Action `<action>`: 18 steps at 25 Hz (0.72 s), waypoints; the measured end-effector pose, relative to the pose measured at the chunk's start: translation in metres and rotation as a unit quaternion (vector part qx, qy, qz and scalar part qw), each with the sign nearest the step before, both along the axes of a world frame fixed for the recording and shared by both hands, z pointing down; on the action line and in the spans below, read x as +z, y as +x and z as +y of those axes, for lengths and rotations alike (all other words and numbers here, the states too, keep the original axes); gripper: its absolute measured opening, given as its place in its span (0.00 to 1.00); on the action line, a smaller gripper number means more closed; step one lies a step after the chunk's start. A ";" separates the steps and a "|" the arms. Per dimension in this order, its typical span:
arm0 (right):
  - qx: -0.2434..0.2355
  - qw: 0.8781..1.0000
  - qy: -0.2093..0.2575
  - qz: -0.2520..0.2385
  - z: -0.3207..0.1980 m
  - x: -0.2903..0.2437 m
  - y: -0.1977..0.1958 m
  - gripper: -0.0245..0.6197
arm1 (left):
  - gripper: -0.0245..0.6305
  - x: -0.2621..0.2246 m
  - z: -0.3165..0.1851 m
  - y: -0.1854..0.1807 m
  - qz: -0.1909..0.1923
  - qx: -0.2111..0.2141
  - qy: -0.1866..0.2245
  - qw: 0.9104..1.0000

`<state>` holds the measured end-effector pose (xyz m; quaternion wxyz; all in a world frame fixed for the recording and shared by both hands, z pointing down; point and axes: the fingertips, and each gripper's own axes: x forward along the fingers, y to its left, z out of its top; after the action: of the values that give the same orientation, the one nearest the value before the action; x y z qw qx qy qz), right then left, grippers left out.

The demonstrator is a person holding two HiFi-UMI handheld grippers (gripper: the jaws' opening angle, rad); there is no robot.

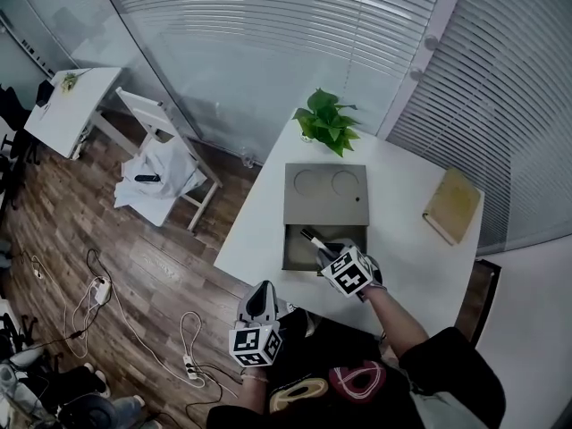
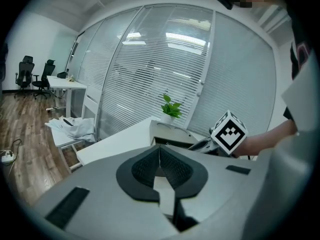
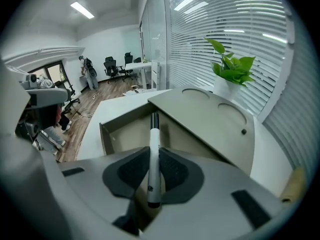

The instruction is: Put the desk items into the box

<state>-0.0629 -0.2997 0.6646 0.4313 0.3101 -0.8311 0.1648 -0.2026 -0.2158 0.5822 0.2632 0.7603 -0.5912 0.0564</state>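
A grey box [image 1: 326,195] lies on the white table [image 1: 259,231], its lid slid back so the near compartment [image 1: 295,248] is uncovered. My right gripper [image 1: 325,256] hangs over that opening, shut on a white marker [image 1: 315,239] with a black cap. In the right gripper view the marker [image 3: 154,154] sticks forward between the pads toward the box [image 3: 200,114]. My left gripper [image 1: 261,298] is off the table's near edge, close to the person's body. Its jaws [image 2: 159,165] are shut with nothing between them.
A potted plant [image 1: 327,123] stands at the table's far edge behind the box. A tan book [image 1: 452,206] lies at the right of the table. To the left, on the wood floor, are a white chair with cloth [image 1: 161,164] and cables [image 1: 98,289].
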 end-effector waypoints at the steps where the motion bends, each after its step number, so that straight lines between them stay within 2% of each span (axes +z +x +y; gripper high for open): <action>1: -0.001 1.000 -0.002 0.002 -0.001 0.002 0.000 0.15 | 0.07 0.000 0.000 -0.002 -0.001 -0.002 0.000 1.000; 18: 0.003 1.000 -0.015 0.012 -0.006 0.019 -0.004 0.15 | 0.07 0.001 0.000 -0.015 -0.008 -0.014 -0.003 1.000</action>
<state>-0.0669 -0.3060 0.6841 0.4456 0.3076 -0.8223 0.1750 -0.2177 -0.2162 0.5831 0.2613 0.7510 -0.6035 0.0603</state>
